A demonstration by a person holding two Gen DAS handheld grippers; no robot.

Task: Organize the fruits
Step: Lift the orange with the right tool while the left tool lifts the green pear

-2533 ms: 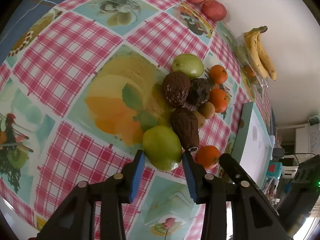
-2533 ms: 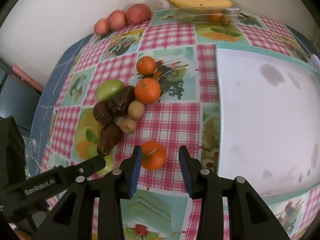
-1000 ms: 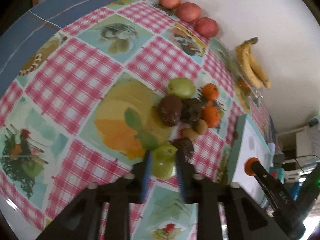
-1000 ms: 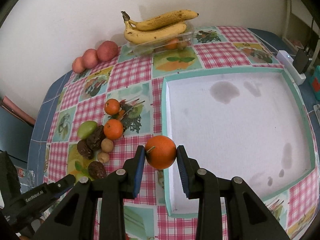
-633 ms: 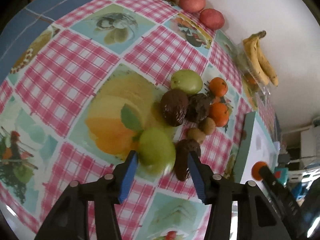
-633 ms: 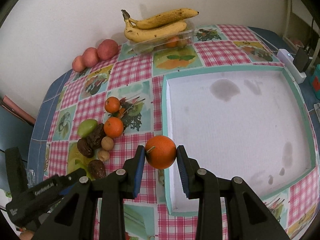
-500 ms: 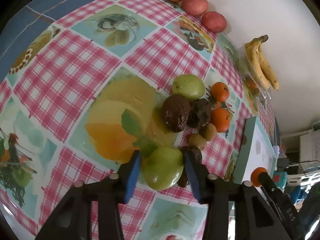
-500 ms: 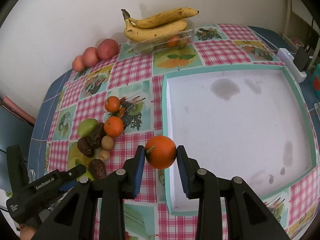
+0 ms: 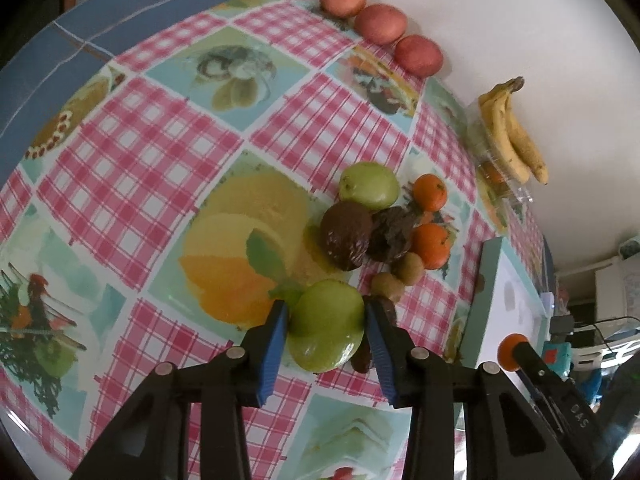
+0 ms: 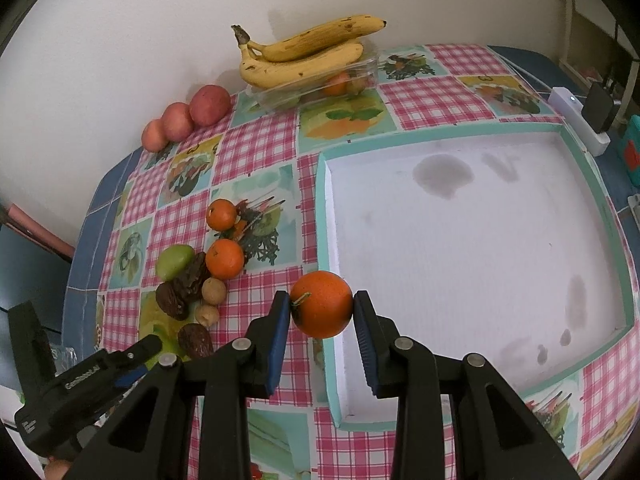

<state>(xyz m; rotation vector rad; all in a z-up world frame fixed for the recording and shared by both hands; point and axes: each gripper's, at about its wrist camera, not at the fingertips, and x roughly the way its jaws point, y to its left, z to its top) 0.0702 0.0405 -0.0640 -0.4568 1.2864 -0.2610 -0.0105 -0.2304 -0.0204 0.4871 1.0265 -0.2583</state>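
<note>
Two tools are in view, each holding one fruit. The left tool [image 9: 325, 330] has its blue pads pressed against both sides of a green fruit [image 9: 325, 326], which sits low over the counter [image 9: 132, 168] at the near end of the fruit cluster; its longer axis runs roughly along the tool's fingers, toward the camera. The right tool [image 10: 321, 315] is clamped on an orange [image 10: 321, 305], held above the near left rim of the white tray [image 10: 600, 184]; the orange's short stem points left, toward the left pad. The orange is round, so no long axis can be told. On the checked cloth left of the tray lies the remaining cluster: a second green fruit [image 9: 369, 186], a dark brown fruit [image 9: 345, 236] just beside it, a darker wrinkled fruit [image 9: 390, 234] touching that one, two small tan fruits [image 9: 407, 267], and two oranges [image 9: 430, 191] at the tray side. Another dark fruit [image 9: 384, 308] lies partly hidden behind the left tool's right finger. Three red fruits [image 9: 380, 24] stand in a row against the wall. A bunch of bananas [image 10: 304, 54] rests on a clear container [image 10: 320, 84], its long axis parallel to the wall, stem end pointing left in the right wrist view.
</note>
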